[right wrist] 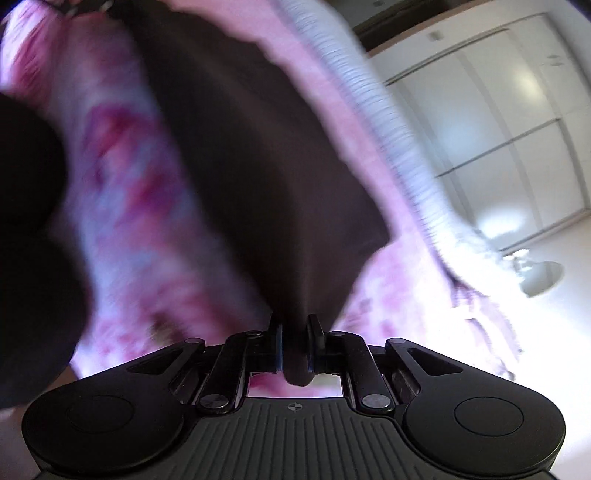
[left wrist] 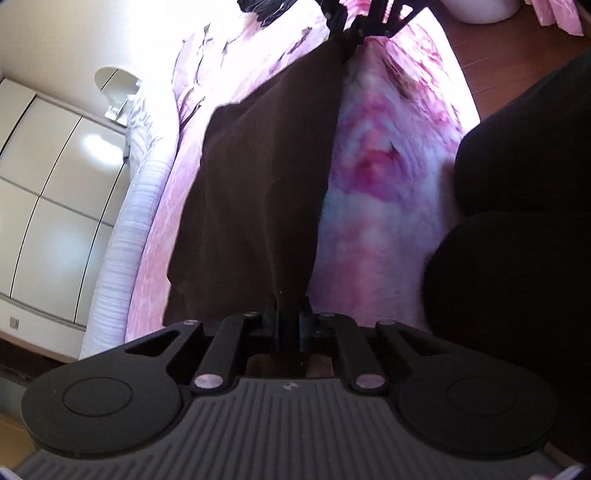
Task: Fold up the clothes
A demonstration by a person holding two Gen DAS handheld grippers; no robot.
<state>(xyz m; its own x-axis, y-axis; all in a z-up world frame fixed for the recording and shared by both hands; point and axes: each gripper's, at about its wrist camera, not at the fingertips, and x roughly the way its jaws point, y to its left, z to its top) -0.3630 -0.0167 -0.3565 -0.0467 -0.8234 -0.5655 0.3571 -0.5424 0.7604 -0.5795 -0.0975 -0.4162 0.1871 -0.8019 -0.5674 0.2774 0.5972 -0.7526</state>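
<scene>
Clearly both tools are clamped on one dark brown fabric garment (left wrist: 258,192), which lies stretched out along a bed covered by a pink floral bedspread (left wrist: 369,177). From the left wrist view, the black two-finger left gripper (left wrist: 290,317) has its jaws drawn close together, pinching the near edge of the cloth between its pads. The brown cloth runs away from it up the frame, and at its far end the black linkage of the other tool (left wrist: 354,22) meets it. From the right wrist view, which is blurred, the black two-finger right gripper (right wrist: 295,332) is likewise clenched on a bunched fold of the same garment (right wrist: 258,166), a small lump of cloth poking out behind the pads. A white ribbed bed edge (right wrist: 369,110) borders the bedspread (right wrist: 129,184), with glossy white wardrobe doors (right wrist: 498,129) beyond. A dark rounded shape (left wrist: 517,240) beside the bed fills one side of each view; what it is I cannot tell.
</scene>
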